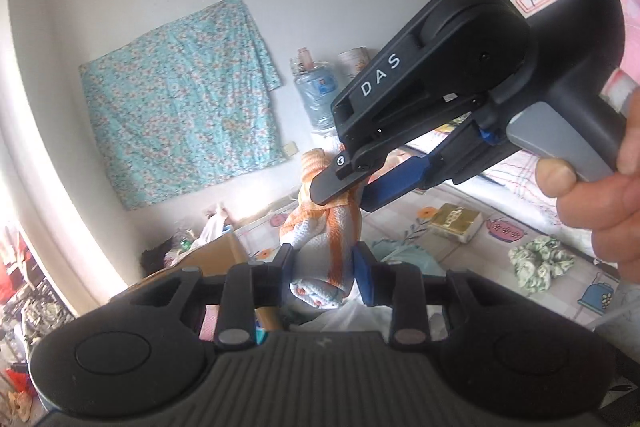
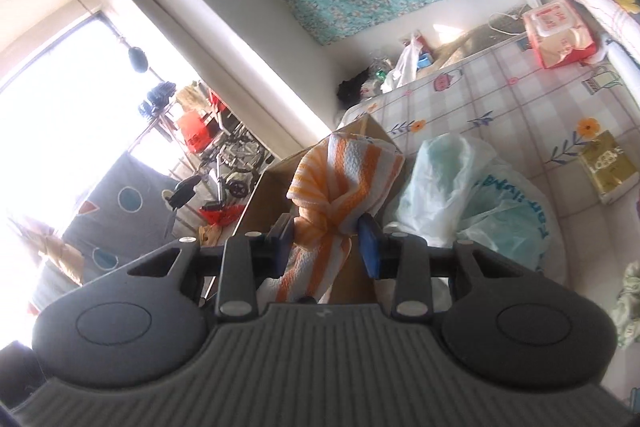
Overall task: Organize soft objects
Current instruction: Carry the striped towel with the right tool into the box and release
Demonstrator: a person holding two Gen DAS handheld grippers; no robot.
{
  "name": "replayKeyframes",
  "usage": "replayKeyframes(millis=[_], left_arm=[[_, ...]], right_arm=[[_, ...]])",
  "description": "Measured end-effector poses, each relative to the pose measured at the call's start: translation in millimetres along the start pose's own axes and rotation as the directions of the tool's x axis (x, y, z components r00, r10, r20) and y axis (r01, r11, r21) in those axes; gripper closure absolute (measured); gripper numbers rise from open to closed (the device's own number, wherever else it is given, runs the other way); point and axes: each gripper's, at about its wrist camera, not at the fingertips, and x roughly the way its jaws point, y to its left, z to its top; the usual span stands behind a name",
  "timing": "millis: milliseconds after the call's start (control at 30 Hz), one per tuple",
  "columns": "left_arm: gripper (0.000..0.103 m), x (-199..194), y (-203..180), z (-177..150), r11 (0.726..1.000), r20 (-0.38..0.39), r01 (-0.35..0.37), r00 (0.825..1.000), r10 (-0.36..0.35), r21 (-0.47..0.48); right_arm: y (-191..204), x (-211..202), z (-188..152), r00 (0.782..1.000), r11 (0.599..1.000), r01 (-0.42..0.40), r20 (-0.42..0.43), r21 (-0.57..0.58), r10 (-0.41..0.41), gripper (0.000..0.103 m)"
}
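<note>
The orange and white striped towel [image 1: 320, 227] is lifted in the air and stretched between the two tools, above the bed. The left tool [image 1: 326, 269] is clenched on the lower part of the towel; its two blue pads press the cloth from both sides. In the left wrist view the right tool [image 1: 352, 187] comes in from the upper right, with a hand [image 1: 600, 195] of the person around its grey handle, and it grips the upper end of the same towel. In the right wrist view the right tool [image 2: 326, 237] has a twisted, knot-like bunch of the towel [image 2: 340, 187] between its pads, and the pads touch the cloth on both sides.

Below the towel there is an open cardboard box [image 2: 280, 183], which stands at the edge of the bed. The bed sheet [image 2: 500, 99] has a check pattern with flowers and teapots. On it lie a pale plastic bag [image 2: 480, 187] just beside the box, a gold packet [image 2: 608, 167], a red and white tissue pack [image 2: 560, 31] and a green flowered scrunchie [image 1: 540, 263], well apart from the towel. A turquoise flowered cloth [image 1: 180, 99] hangs on the wall behind
</note>
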Motion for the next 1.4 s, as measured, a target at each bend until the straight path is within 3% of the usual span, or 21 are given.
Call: replayKeyframes(millis=[133,233,433,467,533,633,733,833,933,1067,1133,1267,1400], left_arm=[[0.070,-14.9,43.7,-11.7,0.990,-0.080,-0.087,0.994,0.078,-0.112],[0.070,-25.6,79.4,-28.3,0.970,-0.145,-0.145,0.982,0.117,-0.196],[0.069,-26.9,148.7,-64.6,0.916,-0.260,-0.227,0.955,0.142,-0.332],[0.068,-25.1,155.8,-69.3,0.909,-0.268,-0.223,0.955,0.131,-0.352],[0.066,-22.0,166.5,-76.8,0.900,-0.274,-0.202,0.957,0.097,-0.386],[0.054,-23.1,176.7,-88.1,0.893,-0.272,-0.175,0.960,0.062,-0.414],[0.054,-21.1,178.7,-99.9,0.892,-0.297,-0.178,0.953,0.052,-0.414],[0.053,-20.1,181.8,-108.2,0.883,-0.306,-0.165,0.952,0.026,-0.440],[0.049,-22.1,186.2,-113.4,0.875,-0.308,-0.156,0.951,0.009,-0.457],[0.043,-16.5,194.9,-116.3,0.877,-0.302,-0.137,0.953,-0.009,-0.460],[0.042,-16.4,195.1,-116.0,0.881,-0.294,-0.126,0.956,-0.016,-0.457],[0.041,-14.9,192.1,-118.9,0.884,-0.291,-0.106,0.956,-0.035,-0.456],[0.041,-15.6,189.6,-121.7,0.878,-0.302,-0.102,0.952,-0.050,-0.467]], right_arm=[[49.1,54.6,-8.3,0.990,0.996,-0.068,-0.128,-0.066,0.059,0.070],[81.7,100.3,-17.5,0.970,0.990,-0.112,-0.227,-0.089,0.089,0.071],[139.4,196.8,-36.4,0.903,0.977,-0.163,-0.420,-0.139,0.091,0.072],[146.9,211.0,-38.7,0.890,0.975,-0.168,-0.448,-0.148,0.085,0.073],[158.8,236.9,-43.4,0.859,0.969,-0.186,-0.506,-0.164,0.079,0.087],[168.7,273.7,-50.1,0.810,0.962,-0.200,-0.585,-0.187,0.054,0.087],[172.0,302.1,-58.2,0.764,0.960,-0.197,-0.645,-0.199,0.023,0.087],[168.9,318.3,-67.0,0.741,0.961,-0.193,-0.672,-0.197,0.011,0.087],[160.0,324.7,-67.1,0.738,0.967,-0.187,-0.674,-0.171,0.024,0.085],[141.1,333.2,-62.0,0.753,0.979,-0.133,-0.658,-0.155,-0.002,0.084],[133.2,338.5,-63.6,0.743,0.984,-0.095,-0.669,-0.149,-0.029,0.084],[118.0,354.6,-81.9,0.675,0.993,-0.053,-0.737,-0.101,-0.038,0.083],[119.3,359.1,-96.1,0.632,0.994,-0.092,-0.775,-0.065,0.008,0.081]])
